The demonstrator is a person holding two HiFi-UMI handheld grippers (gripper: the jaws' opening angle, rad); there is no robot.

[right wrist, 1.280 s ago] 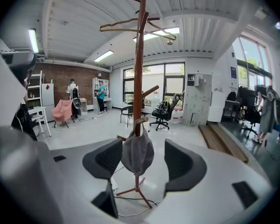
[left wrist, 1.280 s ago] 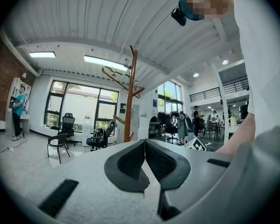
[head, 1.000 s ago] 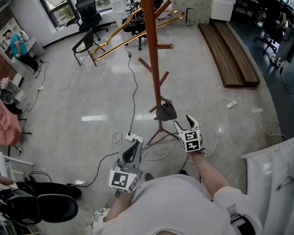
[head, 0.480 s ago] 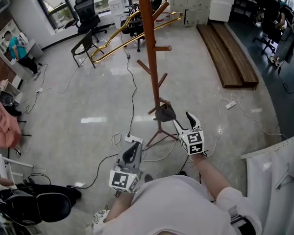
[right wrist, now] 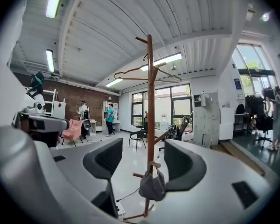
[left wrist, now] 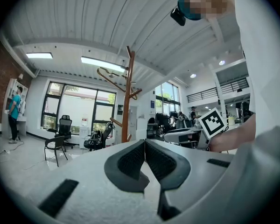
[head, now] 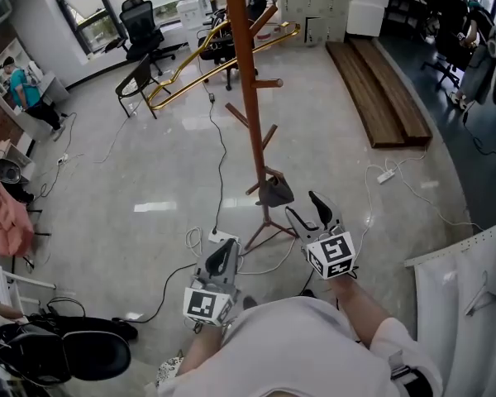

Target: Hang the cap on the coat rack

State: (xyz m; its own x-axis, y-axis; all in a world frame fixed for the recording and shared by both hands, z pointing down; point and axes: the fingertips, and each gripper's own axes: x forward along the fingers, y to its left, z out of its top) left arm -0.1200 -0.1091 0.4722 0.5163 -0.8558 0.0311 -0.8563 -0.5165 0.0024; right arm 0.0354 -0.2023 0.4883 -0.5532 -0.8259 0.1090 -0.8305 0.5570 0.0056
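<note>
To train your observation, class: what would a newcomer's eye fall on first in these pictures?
A tall wooden coat rack rises from the middle of the shiny floor, with a dark grey cap hanging on one of its lowest pegs. Just in front of the person, the right claw stands open and empty, pointed at the cap but apart from it, while the left claw is shut, lower and to the left.

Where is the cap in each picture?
Head view: the cap is near the centre, hanging on a low peg of the coat rack.
Left gripper view: no cap in sight; only the coat rack's upper part shows, left of centre.
Right gripper view: the cap hangs low in the centre.
Shared landmark: the coat rack's brown pole.
</note>
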